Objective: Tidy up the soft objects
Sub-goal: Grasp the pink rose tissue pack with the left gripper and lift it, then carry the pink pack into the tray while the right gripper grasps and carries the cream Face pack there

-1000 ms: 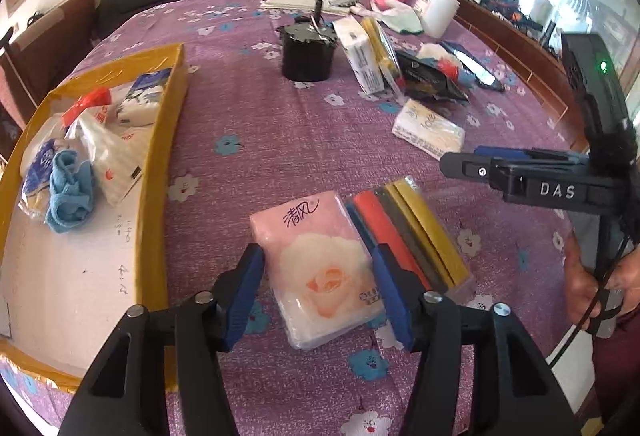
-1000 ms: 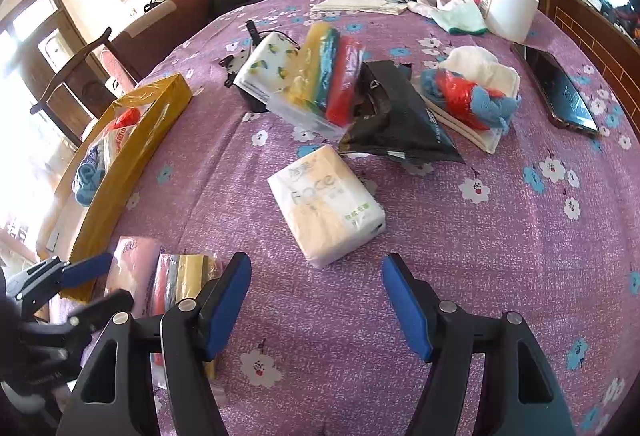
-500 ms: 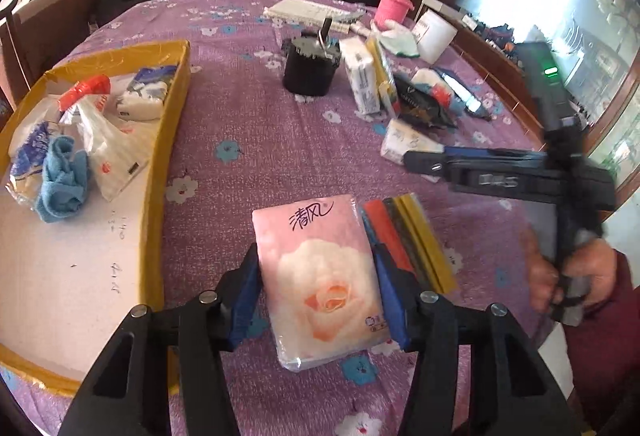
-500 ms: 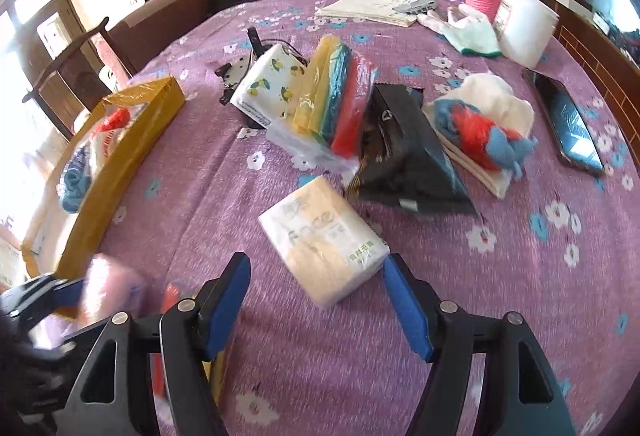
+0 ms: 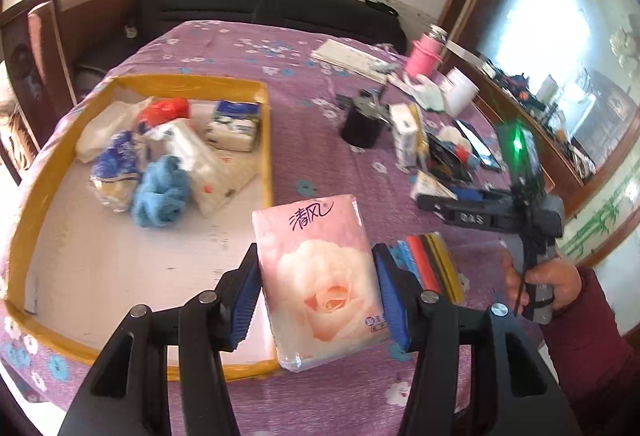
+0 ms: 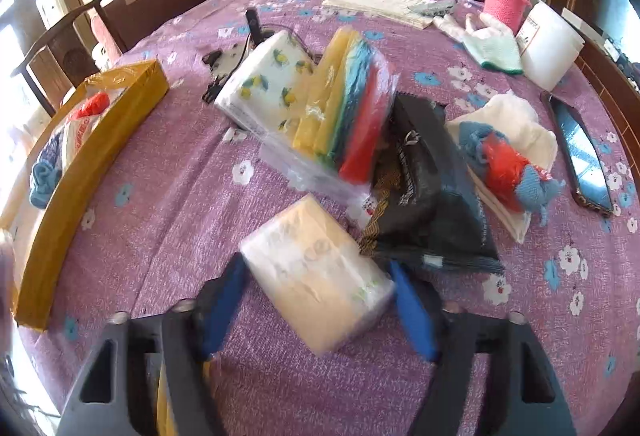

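Two risks: my left hand-held gripper (image 5: 316, 300) clamps the pink pack (image 5: 320, 276), slippery; right hand-held gripper (image 6: 316, 308), closing, straddles the yellow pack (image 6: 316, 276) skewed—grip unclear.

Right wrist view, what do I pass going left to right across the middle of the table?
Yellow tray → lemon-print tissue pack → bag of coloured cloths → black pouch → phone.
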The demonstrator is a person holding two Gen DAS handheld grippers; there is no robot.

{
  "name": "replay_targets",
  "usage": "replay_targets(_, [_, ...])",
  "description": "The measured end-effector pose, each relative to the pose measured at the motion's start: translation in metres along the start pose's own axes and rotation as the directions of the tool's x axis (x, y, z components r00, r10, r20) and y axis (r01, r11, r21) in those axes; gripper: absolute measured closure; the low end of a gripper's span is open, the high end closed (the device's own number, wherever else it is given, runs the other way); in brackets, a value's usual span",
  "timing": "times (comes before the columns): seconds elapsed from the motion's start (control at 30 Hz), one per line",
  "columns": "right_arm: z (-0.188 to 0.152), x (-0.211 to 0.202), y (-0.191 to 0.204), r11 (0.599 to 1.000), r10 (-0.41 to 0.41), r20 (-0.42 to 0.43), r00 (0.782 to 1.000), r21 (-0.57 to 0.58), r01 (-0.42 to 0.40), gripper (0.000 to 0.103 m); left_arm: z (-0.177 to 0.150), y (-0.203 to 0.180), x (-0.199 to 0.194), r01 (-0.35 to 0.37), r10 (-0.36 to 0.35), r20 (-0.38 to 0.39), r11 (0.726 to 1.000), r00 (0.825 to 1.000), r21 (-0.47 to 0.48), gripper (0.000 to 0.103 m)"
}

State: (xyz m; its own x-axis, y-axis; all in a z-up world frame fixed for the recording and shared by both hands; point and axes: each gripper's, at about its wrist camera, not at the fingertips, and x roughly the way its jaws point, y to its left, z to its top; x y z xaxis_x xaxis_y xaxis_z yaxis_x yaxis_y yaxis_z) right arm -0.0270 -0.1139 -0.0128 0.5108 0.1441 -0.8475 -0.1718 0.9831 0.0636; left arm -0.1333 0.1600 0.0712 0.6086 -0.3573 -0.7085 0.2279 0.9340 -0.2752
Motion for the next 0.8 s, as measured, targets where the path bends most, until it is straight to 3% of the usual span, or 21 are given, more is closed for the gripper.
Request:
replay_targets(0.2, [-0.011, -0.028, -0.003, 1.0, 0.004, 0.029, 1.0, 0.021, -0.005, 0.04, 0.015, 0.059, -0.014, -0.148, 0.15, 0.016, 0.986, 0.989, -0.074, 0.05])
replay_targets(0.3, [-0.006, -0.051, 0.001, 0.999, 0.023, 0.076, 0.997, 0.022, -0.024, 0.04, 0.025, 0.097, -0.003, -0.243, 0.239, -0.045, 0.962, 0.97, -0.121, 0.05])
replay_targets(0.43, [0.008, -0.073, 0.028, 0.995, 0.103, 0.117, 0.988, -0.011, -0.103, 0.04, 0.032, 0.13, 0.018, -0.324, 0.305, -0.137, 0.934, 0.942, -0.149, 0.05])
replay_targets(0.67, [0.021, -0.067, 0.105, 0.973, 0.209, 0.082, 0.974, -0.119, -0.198, 0.04, 0.055, 0.165, 0.052, -0.397, 0.362, -0.202, 0.902, 0.91, -0.169, 0.049])
replay_targets(0.8, [0.028, -0.058, 0.157, 0.953, 0.244, 0.047, 0.969, -0.195, -0.23, 0.04, 0.069, 0.188, 0.059, -0.366, 0.332, -0.179, 0.904, 0.926, -0.222, 0.039])
